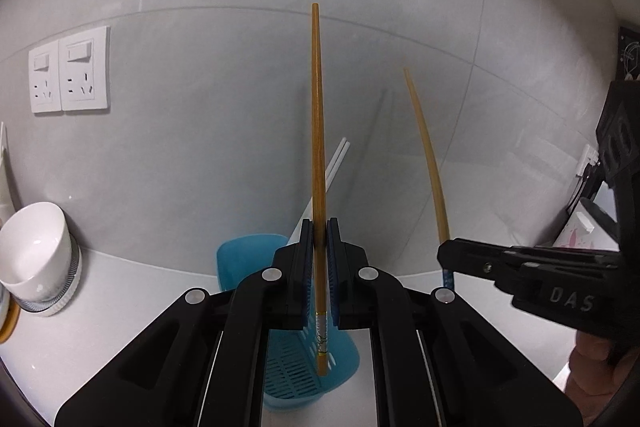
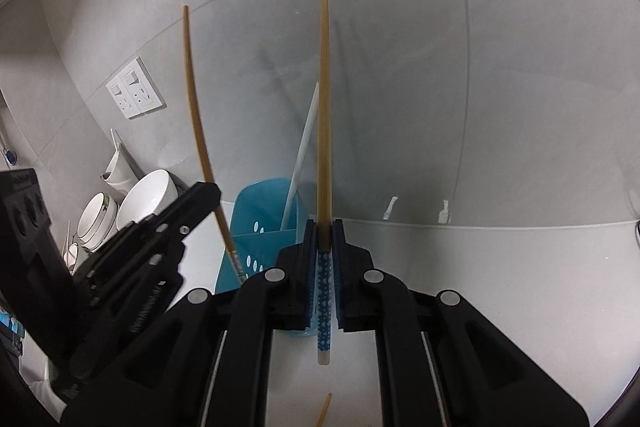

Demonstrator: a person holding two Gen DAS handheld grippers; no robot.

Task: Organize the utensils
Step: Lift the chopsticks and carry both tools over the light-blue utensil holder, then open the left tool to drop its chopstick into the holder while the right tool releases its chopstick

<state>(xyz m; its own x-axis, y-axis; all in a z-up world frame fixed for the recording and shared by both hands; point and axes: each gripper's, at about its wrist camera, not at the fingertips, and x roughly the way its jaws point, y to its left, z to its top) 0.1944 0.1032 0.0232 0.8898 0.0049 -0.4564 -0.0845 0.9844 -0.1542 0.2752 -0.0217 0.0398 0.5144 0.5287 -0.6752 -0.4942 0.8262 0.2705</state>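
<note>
In the left wrist view my left gripper (image 1: 321,229) is shut on a dark brown chopstick (image 1: 317,115) that points upward, its white patterned end below the pads. A blue slotted utensil holder (image 1: 244,259) stands on the counter right beneath it, with white chopsticks (image 1: 338,159) leaning in it. To the right, my right gripper (image 1: 446,255) is shut on a paler chopstick (image 1: 426,155). The right wrist view shows that pale chopstick (image 2: 324,99), with its blue dotted handle, clamped in the right gripper (image 2: 324,229). The holder (image 2: 262,211) stands just ahead, and the left gripper (image 2: 210,193) is on the left with its brown chopstick (image 2: 196,107).
A white cup (image 1: 36,247) sits upside down at the left. White bowls (image 2: 148,197) are stacked on a rack beside the holder. Wall sockets (image 1: 70,71) are on the grey tiled wall behind. One more chopstick tip (image 2: 325,409) lies on the white counter (image 2: 500,287) near me.
</note>
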